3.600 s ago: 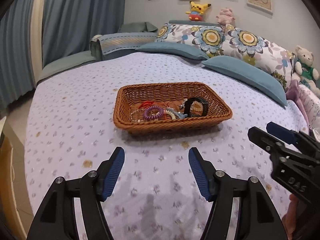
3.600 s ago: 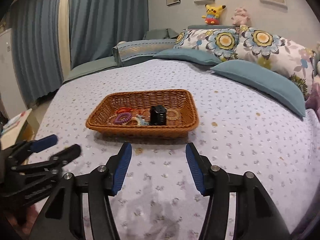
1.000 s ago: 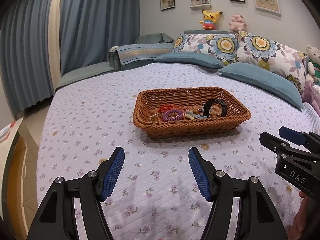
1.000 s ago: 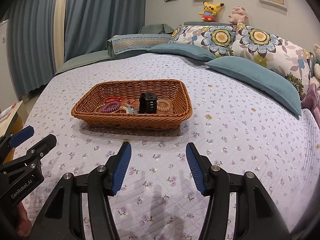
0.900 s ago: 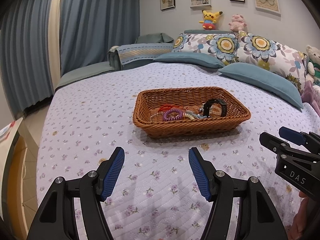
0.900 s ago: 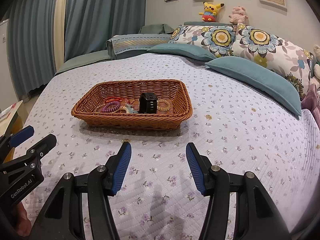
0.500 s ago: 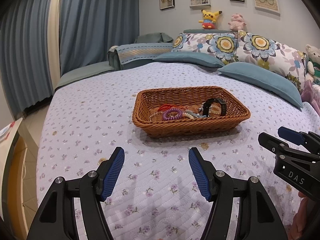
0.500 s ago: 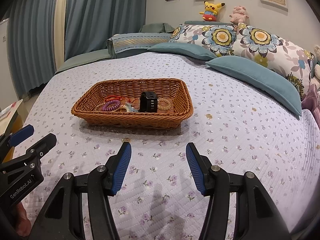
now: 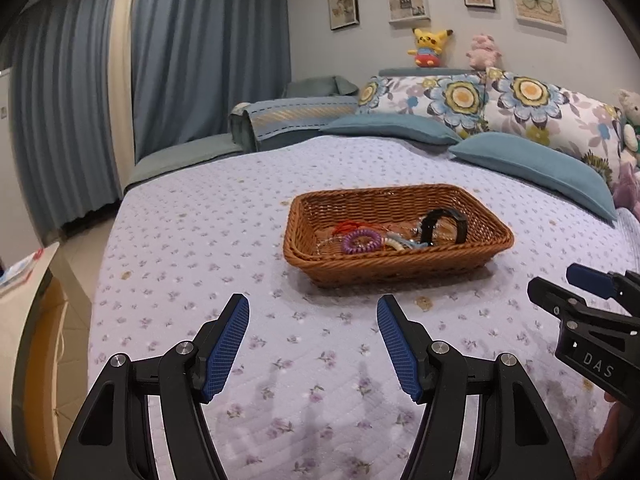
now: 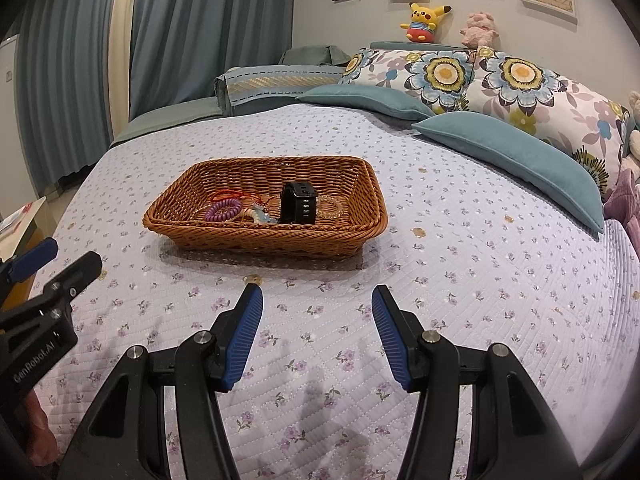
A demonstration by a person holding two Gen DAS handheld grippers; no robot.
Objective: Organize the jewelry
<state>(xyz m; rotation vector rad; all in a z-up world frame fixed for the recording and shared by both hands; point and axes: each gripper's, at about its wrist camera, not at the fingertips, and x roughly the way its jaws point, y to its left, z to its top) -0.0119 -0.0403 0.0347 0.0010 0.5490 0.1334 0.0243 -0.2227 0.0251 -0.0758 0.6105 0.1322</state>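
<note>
A brown wicker basket (image 9: 400,272) (image 10: 264,240) sits on the floral bedspread. Inside lie a purple spiral bracelet (image 9: 361,241) (image 10: 224,209), a red cord (image 9: 347,227) (image 10: 224,194), a black watch band (image 9: 444,226) (image 10: 298,202), a pale beaded bracelet (image 10: 330,207) and a light blue piece (image 10: 262,214). My left gripper (image 9: 313,312) is open and empty, well short of the basket. My right gripper (image 10: 317,302) is open and empty, also in front of the basket. Each gripper shows at the edge of the other's view: the right one (image 9: 572,288), the left one (image 10: 52,264).
Teal pillows (image 10: 508,160) and flowered pillows (image 10: 516,84) line the far side of the bed. A folded blanket (image 9: 296,114) lies at the back. Plush toys (image 10: 426,20) sit on the headboard shelf. A low table (image 9: 24,280) stands off the bed's left edge. Curtains (image 9: 200,60) hang behind.
Both grippers have drifted slightly, so the basket sits a little differently in each view. Both stay open and empty. The jewelry has not moved.
</note>
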